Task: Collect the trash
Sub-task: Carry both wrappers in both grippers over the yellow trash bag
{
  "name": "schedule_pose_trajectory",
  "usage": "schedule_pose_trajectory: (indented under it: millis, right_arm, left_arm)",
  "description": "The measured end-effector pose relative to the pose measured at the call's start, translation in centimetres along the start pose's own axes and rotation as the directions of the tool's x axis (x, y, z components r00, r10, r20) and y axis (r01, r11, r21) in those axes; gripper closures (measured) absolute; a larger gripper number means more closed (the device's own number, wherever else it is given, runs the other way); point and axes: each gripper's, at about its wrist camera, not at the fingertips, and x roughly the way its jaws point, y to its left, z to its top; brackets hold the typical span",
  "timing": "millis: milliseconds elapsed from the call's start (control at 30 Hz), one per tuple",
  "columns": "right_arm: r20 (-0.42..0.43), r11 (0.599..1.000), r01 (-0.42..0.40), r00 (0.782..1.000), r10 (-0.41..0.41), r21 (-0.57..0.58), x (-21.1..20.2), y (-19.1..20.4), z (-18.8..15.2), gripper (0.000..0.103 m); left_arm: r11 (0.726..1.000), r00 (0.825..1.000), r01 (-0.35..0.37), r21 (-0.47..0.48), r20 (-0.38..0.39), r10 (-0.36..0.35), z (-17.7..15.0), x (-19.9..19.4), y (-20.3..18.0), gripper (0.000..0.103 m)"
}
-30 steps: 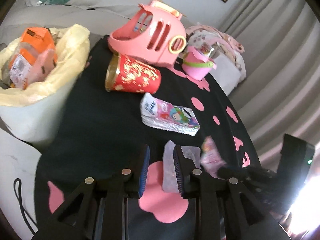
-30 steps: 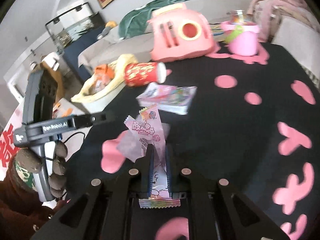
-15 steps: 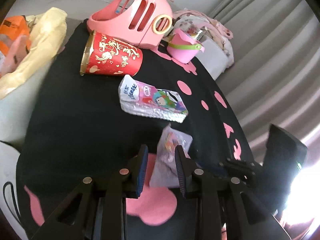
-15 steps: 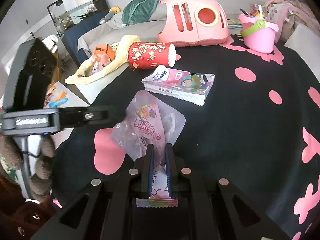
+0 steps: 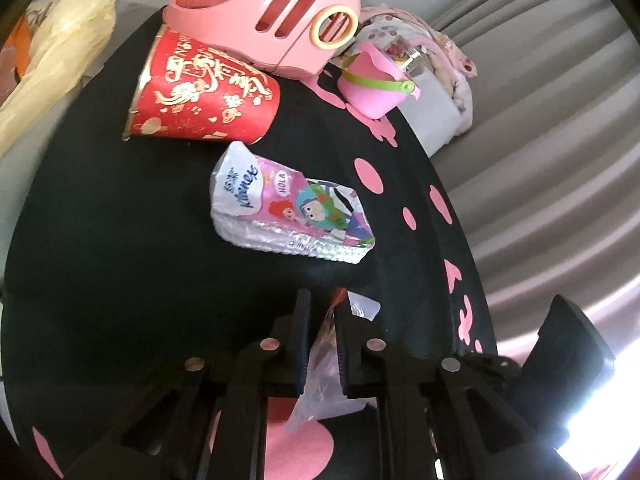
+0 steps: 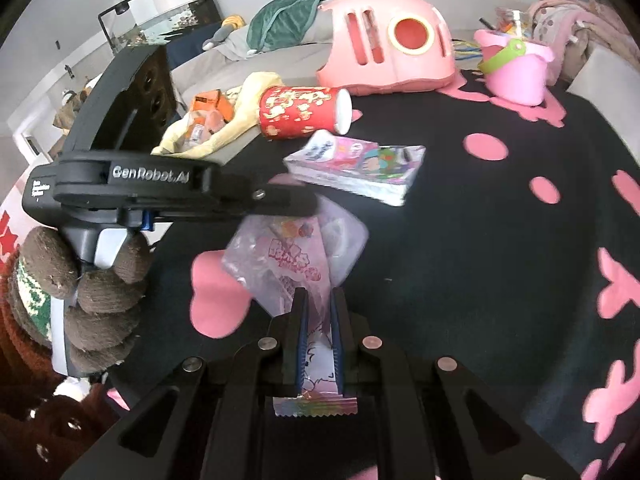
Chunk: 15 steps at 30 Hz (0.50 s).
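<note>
A clear pink snack wrapper (image 6: 288, 264) hangs between both grippers above the black cloth. My right gripper (image 6: 318, 300) is shut on its lower end. My left gripper (image 5: 322, 308) is shut on the same wrapper (image 5: 324, 372); it reaches in from the left in the right wrist view (image 6: 312, 206). A yellow trash bag (image 6: 216, 128) with orange packaging sits at the far left, also in the left wrist view (image 5: 52, 64). A red paper cup (image 5: 200, 92) lies on its side. A tissue pack (image 5: 288, 212) lies beyond my fingers.
A pink toy helmet (image 5: 280, 12) and a pink bucket (image 5: 376, 84) stand at the far edge of the black cloth with pink spots (image 6: 500, 240). A grey sofa (image 6: 260, 60) and curtains (image 5: 540, 140) surround it.
My left gripper has moved onto the wrapper and closed on it. My right gripper has kept its hold, and the wrapper has lifted and tilted.
</note>
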Motion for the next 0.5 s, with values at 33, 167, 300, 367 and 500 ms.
schedule_pose_trajectory:
  millis: [33, 167, 300, 367, 500]
  right_arm:
    - [0.005, 1.000, 0.023, 1.000, -0.023, -0.002, -0.4, -0.4, 0.0, 0.093]
    - [0.021, 0.996, 0.078, 0.997, -0.079, 0.044, -1.9, -2.6, 0.0, 0.093]
    - [0.058, 0.992, 0.081, 0.995, -0.087, 0.092, -3.3, -4.0, 0.5, 0.093]
    - [0.082, 0.993, 0.085, 0.992, -0.091, 0.081, -3.9, -3.8, 1.2, 0.093]
    - [0.128, 0.996, 0.078, 0.988, -0.084, 0.051, -4.8, -2.7, 2.7, 0.093]
  left_arm:
    - [1.000, 1.000, -0.001, 0.000, 0.004, 0.001, -0.1, -0.2, 0.0, 0.095]
    - [1.000, 0.999, -0.015, 0.017, 0.037, 0.014, -0.5, -1.5, -0.3, 0.097]
    - [0.998, 0.994, -0.045, 0.050, 0.103, 0.040, -0.7, -3.6, -1.2, 0.100]
    - [0.996, 0.988, -0.065, 0.064, 0.142, 0.055, -0.7, -4.9, -1.6, 0.100]
    - [0.991, 0.968, -0.110, 0.082, 0.234, 0.088, -0.2, -8.2, -2.6, 0.101]
